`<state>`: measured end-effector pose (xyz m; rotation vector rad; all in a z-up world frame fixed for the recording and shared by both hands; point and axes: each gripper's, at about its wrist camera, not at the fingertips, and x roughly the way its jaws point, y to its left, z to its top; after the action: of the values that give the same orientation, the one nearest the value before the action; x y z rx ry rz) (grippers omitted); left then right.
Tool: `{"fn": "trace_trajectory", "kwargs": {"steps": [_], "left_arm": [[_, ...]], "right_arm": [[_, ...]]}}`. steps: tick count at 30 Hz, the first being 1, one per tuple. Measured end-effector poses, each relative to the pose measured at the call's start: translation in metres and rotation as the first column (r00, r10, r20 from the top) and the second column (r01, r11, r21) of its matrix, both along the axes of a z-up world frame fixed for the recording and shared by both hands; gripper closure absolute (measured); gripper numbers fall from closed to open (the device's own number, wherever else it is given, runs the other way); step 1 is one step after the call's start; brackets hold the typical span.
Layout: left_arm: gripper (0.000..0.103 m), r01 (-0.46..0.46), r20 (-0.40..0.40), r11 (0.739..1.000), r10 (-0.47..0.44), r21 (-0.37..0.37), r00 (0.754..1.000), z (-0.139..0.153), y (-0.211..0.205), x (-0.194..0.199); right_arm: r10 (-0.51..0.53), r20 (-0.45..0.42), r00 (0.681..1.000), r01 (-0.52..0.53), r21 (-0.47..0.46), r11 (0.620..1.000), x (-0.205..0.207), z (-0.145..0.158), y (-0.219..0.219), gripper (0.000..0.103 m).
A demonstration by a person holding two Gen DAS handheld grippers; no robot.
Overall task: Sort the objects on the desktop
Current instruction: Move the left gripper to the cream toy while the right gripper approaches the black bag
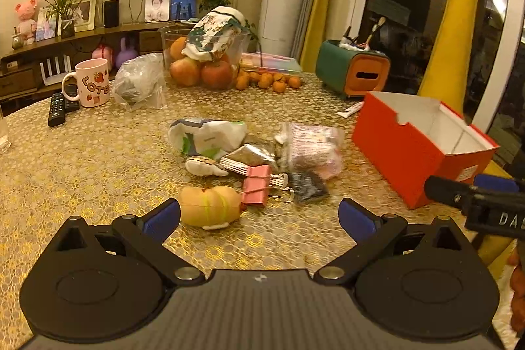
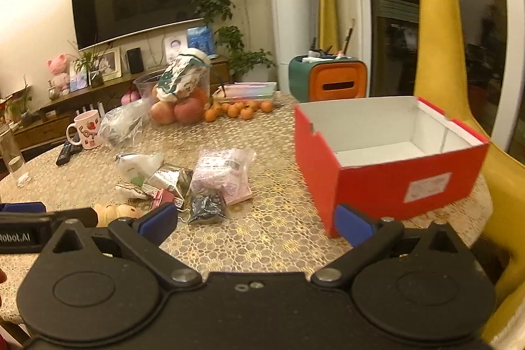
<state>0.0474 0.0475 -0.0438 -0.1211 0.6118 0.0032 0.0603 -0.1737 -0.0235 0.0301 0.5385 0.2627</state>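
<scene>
left gripper (image 1: 259, 215): matte black body, two round caps, silver pivot screws
left fingers (image 1: 162, 215): black links tipped with blue pads
right gripper (image 2: 256, 220): same black build, two small screws at centre
right fingers (image 2: 354, 223): blue pads
markings: white lettering on each gripper's side, partly cut off

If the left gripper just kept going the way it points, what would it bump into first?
Probably the peach squishy toy, lying just ahead of the open left gripper and nearer its left finger; the pink binder clip lies right behind. Depth is uncertain.

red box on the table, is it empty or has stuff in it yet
Empty. The open-topped red cardboard box shows only bare white walls and floor in the right wrist view; the packets and pink binder clip lie outside it.
</scene>
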Motion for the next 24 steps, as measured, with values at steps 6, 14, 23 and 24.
{"fn": "trace_trajectory", "kwargs": {"steps": [6, 14, 23, 24], "left_arm": [[0.0, -0.026, -0.018, 0.998, 0.027, 0.051, 0.999, -0.022, 0.014, 0.028], [0.0, -0.034, -0.061, 0.996, 0.039, 0.083, 0.997, -0.053, 0.025, 0.057], [0.0, -0.035, -0.086, 0.993, 0.045, 0.115, 0.995, -0.075, 0.023, 0.078], [0.0, -0.035, -0.088, 0.992, 0.046, 0.119, 0.995, -0.077, 0.024, 0.08]], "right_arm": [[0.059, -0.016, 0.998, -0.059, -0.043, 0.997, 0.033, -0.012, 0.019, 0.001], [0.092, -0.089, 0.992, -0.099, -0.086, 0.991, 0.073, -0.044, 0.038, 0.005], [0.123, -0.151, 0.981, -0.139, -0.098, 0.985, 0.105, -0.072, 0.062, 0.01], [0.129, -0.154, 0.98, -0.145, -0.097, 0.985, 0.108, -0.074, 0.065, 0.01]]}}
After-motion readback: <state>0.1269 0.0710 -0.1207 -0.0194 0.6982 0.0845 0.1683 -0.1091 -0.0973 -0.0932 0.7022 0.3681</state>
